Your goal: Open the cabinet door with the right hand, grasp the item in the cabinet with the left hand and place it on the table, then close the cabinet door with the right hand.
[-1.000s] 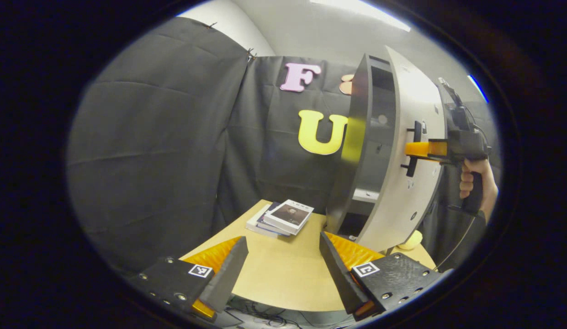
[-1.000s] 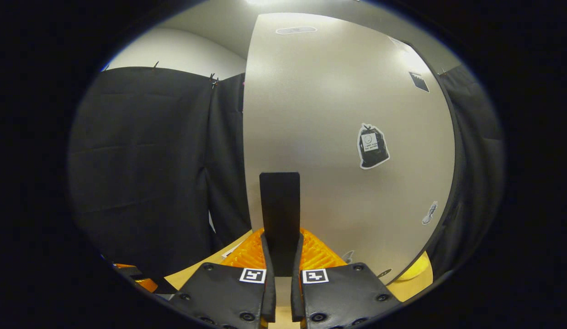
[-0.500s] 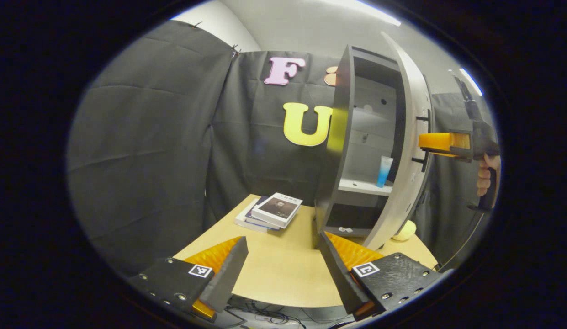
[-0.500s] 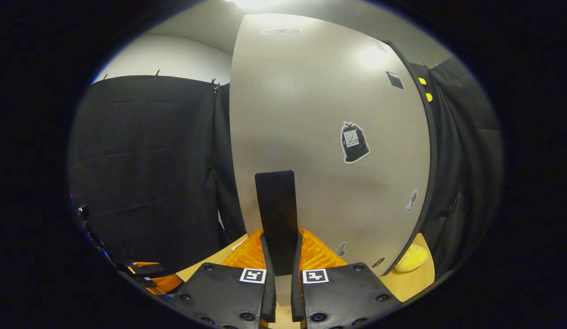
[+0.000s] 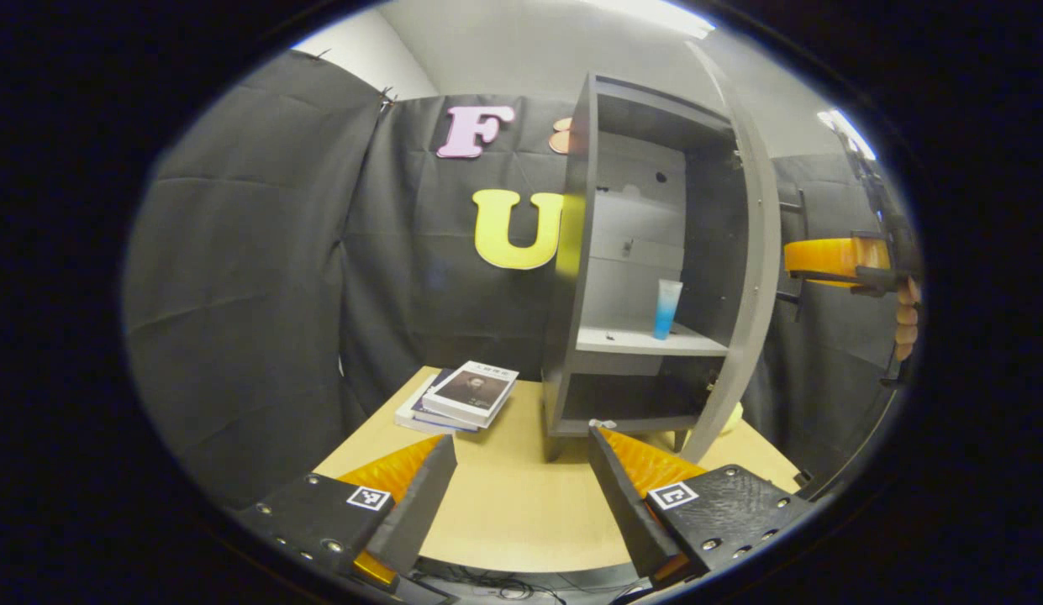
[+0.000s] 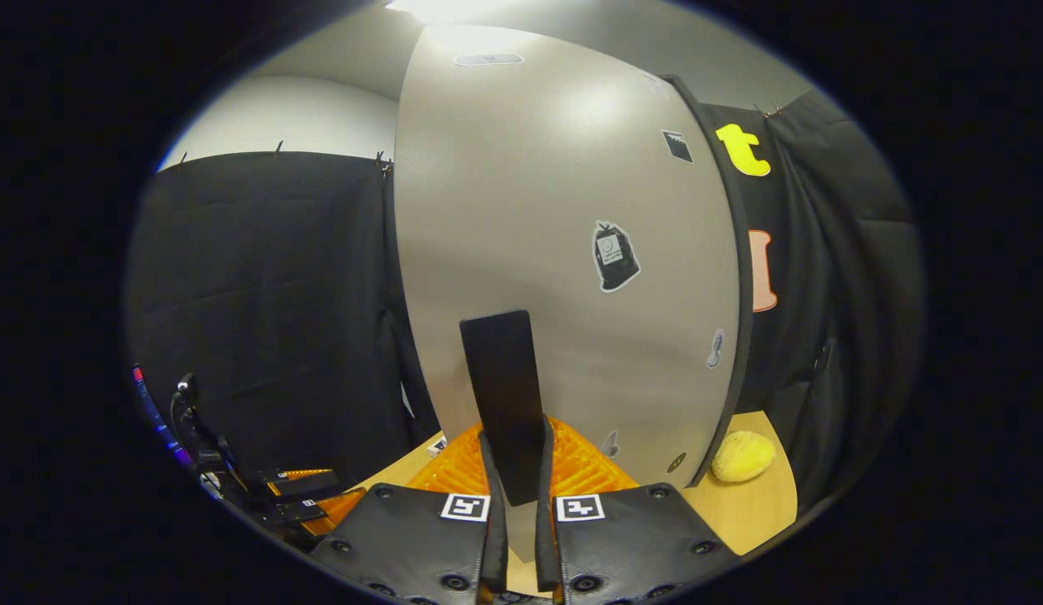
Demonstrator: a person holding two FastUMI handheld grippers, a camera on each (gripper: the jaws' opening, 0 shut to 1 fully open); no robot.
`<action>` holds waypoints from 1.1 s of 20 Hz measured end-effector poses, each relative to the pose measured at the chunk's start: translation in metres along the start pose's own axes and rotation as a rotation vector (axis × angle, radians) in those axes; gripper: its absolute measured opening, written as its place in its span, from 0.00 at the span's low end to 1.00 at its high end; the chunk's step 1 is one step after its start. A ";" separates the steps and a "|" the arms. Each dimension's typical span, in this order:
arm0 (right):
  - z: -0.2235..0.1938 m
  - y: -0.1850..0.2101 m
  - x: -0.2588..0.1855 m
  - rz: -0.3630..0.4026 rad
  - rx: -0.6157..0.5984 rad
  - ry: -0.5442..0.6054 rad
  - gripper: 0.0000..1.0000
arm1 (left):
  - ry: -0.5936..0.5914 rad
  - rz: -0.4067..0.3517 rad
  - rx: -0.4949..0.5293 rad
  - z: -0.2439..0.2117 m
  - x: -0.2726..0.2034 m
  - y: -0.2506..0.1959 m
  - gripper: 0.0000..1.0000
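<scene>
We list the cabinet point(image 5: 630, 252): a grey unit standing on the wooden table point(image 5: 504, 504), its door point(image 6: 563, 244) swung wide open, so that in the left gripper view we see it nearly edge-on at the cabinet's right.

We list the item: a small tube point(image 5: 666, 308), clear at the top and blue toward the base, standing upright on the cabinet's middle shelf point(image 5: 630, 340), toward the right side, untouched.

We list the right gripper point(image 6: 514, 470): its fingers pressed onto the door's black handle point(image 6: 504, 395), pinching it from both sides. In the left gripper view the same tool appears at the far right (a hand point(image 5: 906, 323) holds its grip).

We list the left gripper point(image 5: 521, 487): jaws spread wide with nothing between them, held low over the near part of the table, well apart from the cabinet shelf.

We list sundries: a stack of books point(image 5: 462, 395) on the table left of the cabinet; a yellow, rounded object point(image 6: 742, 456) on the table beside the door's lower edge; several stickers point(image 6: 615, 256) on the door's outer face.
</scene>
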State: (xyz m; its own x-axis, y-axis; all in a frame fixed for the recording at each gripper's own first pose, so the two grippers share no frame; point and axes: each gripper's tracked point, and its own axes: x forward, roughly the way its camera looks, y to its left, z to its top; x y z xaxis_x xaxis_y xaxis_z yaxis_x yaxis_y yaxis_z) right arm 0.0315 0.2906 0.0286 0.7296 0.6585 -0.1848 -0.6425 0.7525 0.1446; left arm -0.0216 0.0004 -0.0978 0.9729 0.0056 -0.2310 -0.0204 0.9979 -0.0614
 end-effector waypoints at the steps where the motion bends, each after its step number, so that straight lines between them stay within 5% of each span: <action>1: 0.000 -0.002 -0.001 -0.003 0.003 -0.006 0.15 | 0.004 -0.014 -0.005 -0.001 0.003 -0.004 0.95; 22: 0.005 -0.040 -0.056 -0.167 0.004 -0.047 0.14 | 0.042 -0.117 -0.008 -0.019 0.042 -0.040 0.95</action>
State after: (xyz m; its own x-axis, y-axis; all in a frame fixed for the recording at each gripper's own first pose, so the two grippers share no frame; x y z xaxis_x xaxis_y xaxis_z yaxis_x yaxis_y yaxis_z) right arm 0.0174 0.2238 0.0379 0.8366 0.5237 -0.1607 -0.5102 0.8517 0.1195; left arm 0.0158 -0.0407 -0.1233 0.9583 -0.1141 -0.2619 0.0911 0.9910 -0.0982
